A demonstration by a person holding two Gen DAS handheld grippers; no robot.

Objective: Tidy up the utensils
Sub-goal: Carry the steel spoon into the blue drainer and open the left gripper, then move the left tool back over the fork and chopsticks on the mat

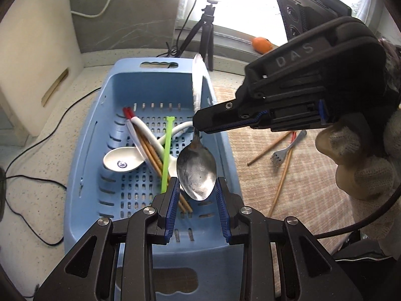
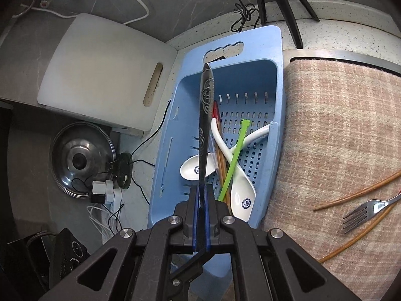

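A blue perforated basket (image 1: 105, 135) (image 2: 170, 150) holds two white ceramic spoons (image 1: 122, 161) (image 2: 241, 195), a green stick (image 1: 166, 150) (image 2: 236, 150), brown chopsticks and a red-tipped pair (image 1: 127, 113). My right gripper (image 2: 201, 190) (image 1: 198, 125) is shut on a metal spoon (image 1: 196, 173), held upright over the basket; its handle (image 2: 206, 105) points away from the camera. My left gripper (image 1: 196, 188) is open, its pads on either side of the spoon's bowl, not touching.
A woven beige mat (image 2: 338, 125) (image 1: 288, 188) right of the basket carries a metal fork (image 2: 363, 213) (image 1: 285, 150) and loose chopsticks (image 2: 356, 193). A white cutting board (image 2: 105, 72), a pot lid (image 2: 80, 160), cables, a tripod (image 1: 205, 32) and an orange (image 1: 262, 44) surround the basket.
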